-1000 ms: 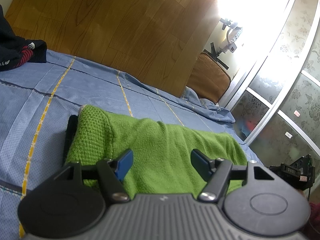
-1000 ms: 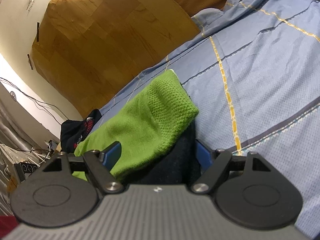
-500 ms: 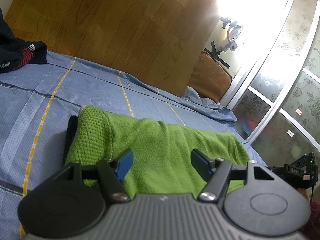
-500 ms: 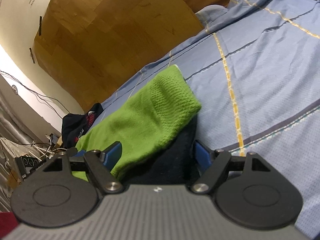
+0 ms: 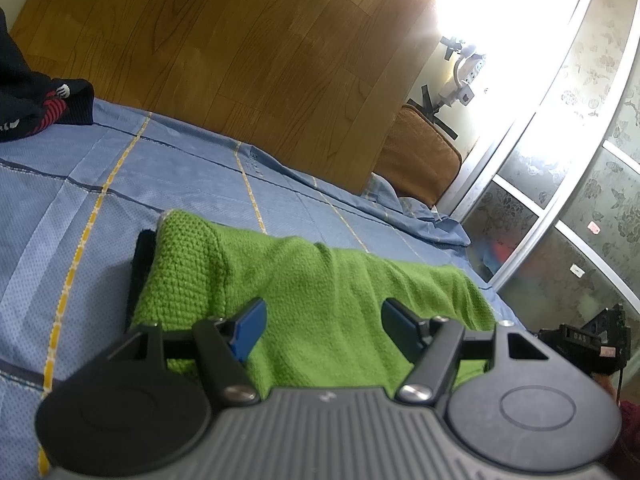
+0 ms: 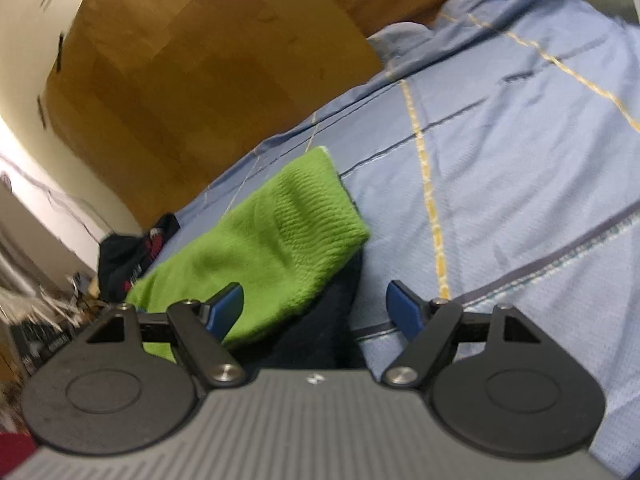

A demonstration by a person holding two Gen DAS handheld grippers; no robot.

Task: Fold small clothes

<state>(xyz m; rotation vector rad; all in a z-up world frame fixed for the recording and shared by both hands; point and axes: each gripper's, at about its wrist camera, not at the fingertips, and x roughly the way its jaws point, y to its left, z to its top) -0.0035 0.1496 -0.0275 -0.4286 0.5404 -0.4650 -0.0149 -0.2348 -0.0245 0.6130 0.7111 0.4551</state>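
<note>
A green knitted garment lies stretched out on the blue bedsheet, on top of a dark navy garment that shows only at its left edge. My left gripper hovers open over the green knit, and its blue pads do not press it. In the right wrist view the green garment runs off to the left, with the dark garment sticking out beneath its near end. My right gripper stands open just above that dark cloth and holds nothing.
A dark pile of clothes with red stripes lies at the far left of the bed. A wooden panel stands behind the bed, with a brown cushion and frosted sliding doors to the right. Yellow lines cross the sheet.
The right wrist view has shifted slightly and is now blurred, with the green garment a little further off. The left gripper and the cloth under it have not moved.
</note>
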